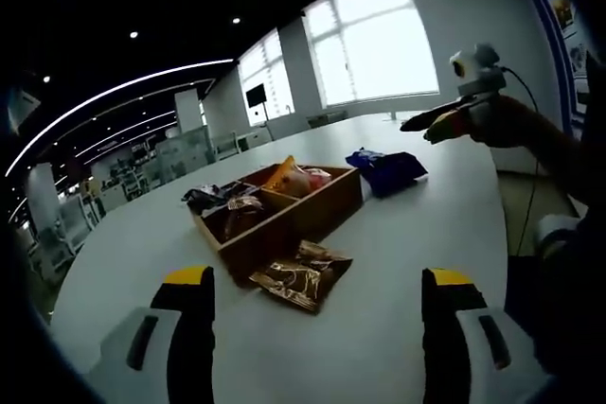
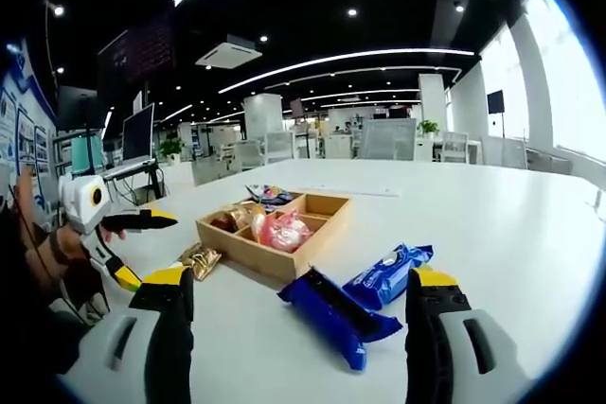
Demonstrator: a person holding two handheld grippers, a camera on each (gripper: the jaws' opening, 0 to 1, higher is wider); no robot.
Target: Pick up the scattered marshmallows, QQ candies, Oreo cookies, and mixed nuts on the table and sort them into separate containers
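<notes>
A wooden compartment tray [image 1: 312, 210] [image 2: 308, 253] stands mid-table, holding a pink-orange packet [image 1: 295, 178] [image 2: 284, 230] and dark snack packets [image 1: 216, 198]. A brown-gold packet [image 1: 301, 276] [image 2: 201, 260] lies on the table against the tray's near side. Two blue Oreo packets [image 1: 386, 169] [image 2: 388, 274] lie beside the tray. My left gripper [image 1: 317, 277] [image 2: 154, 253] is open above the table, in front of the brown packet, with nothing between its jaws. My right gripper [image 2: 301, 279] [image 1: 422, 127] is open and empty too, raised over the blue packets; a hand holds it.
The white table [image 1: 398, 262] [image 2: 473, 205] is large, its rounded edge at the left of the left gripper view. A person's arm and body show beside it. Behind are office desks, chairs, a monitor [image 2: 138, 132] and bright windows.
</notes>
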